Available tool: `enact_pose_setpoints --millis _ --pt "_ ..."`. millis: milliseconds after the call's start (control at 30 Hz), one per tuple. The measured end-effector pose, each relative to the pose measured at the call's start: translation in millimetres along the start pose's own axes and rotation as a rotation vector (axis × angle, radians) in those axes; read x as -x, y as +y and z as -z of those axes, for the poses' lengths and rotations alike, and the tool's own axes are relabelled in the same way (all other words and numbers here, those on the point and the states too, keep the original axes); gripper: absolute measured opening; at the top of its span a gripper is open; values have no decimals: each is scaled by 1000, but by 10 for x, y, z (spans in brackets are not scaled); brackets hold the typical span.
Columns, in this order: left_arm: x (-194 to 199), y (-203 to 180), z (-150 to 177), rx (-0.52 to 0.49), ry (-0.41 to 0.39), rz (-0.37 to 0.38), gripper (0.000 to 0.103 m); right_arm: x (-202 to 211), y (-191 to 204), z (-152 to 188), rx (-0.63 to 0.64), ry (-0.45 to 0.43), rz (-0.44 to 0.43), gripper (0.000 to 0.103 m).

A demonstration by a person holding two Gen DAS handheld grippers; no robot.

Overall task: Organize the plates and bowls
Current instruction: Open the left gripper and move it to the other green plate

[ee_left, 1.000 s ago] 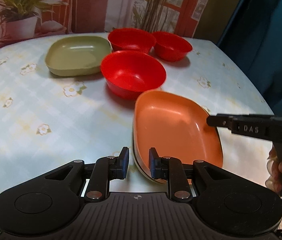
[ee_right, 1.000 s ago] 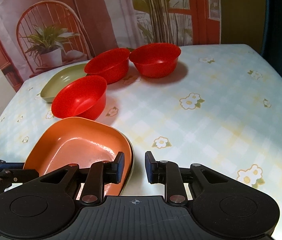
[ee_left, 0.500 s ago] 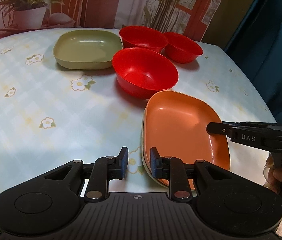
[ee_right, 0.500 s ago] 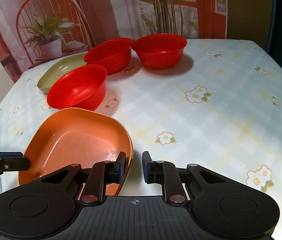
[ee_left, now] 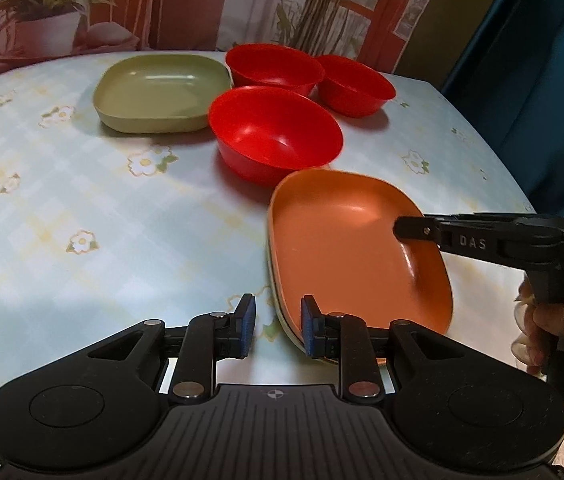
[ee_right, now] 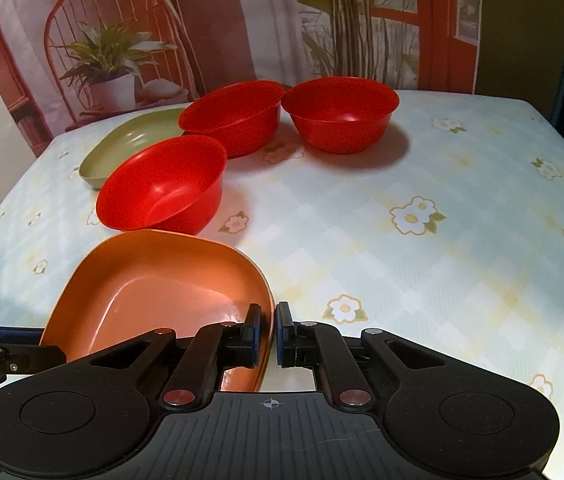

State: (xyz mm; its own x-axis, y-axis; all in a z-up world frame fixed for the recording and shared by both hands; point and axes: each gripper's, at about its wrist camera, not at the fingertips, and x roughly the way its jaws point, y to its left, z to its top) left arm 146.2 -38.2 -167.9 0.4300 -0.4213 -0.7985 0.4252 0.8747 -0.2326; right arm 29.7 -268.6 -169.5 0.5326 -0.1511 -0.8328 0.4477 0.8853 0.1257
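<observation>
An orange plate (ee_left: 345, 248) sits at the table's near edge on top of a pale plate whose rim shows beneath it (ee_left: 282, 312). My right gripper (ee_right: 266, 338) is shut on the orange plate's right rim (ee_right: 154, 296); it also shows in the left wrist view (ee_left: 413, 229). My left gripper (ee_left: 276, 330) is open and empty, its jaws straddling the plates' near-left rim without touching. Three red bowls stand behind: a near one (ee_left: 276, 134), and two at the back (ee_left: 274, 66) (ee_left: 355, 84). A green plate (ee_left: 162, 92) lies at the back left.
The table (ee_right: 421, 248) has a floral cloth; its right edge meets a dark blue curtain (ee_left: 529, 60). A printed backdrop with a chair and plants (ee_right: 122, 40) hangs behind the table. A hand (ee_left: 541, 324) holds the right gripper.
My right gripper has closed onto the orange plate's rim. The left gripper's jaws have opened wider. The orange plate has shifted slightly over the plate below.
</observation>
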Motion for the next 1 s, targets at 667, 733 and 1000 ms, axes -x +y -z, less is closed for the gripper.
enact_pose_setpoints --millis 667,733,1000 --pt "487 365 -564 64 -189 -96 29 440 -7 -547 25 -119 -54 20" --pt "540 409 -641 64 -210 -110 29 458 20 -647 38 -131 -59 20" --pt "699 628 -939 66 -285 -165 29 470 173 -1146 87 -198 -62 20"
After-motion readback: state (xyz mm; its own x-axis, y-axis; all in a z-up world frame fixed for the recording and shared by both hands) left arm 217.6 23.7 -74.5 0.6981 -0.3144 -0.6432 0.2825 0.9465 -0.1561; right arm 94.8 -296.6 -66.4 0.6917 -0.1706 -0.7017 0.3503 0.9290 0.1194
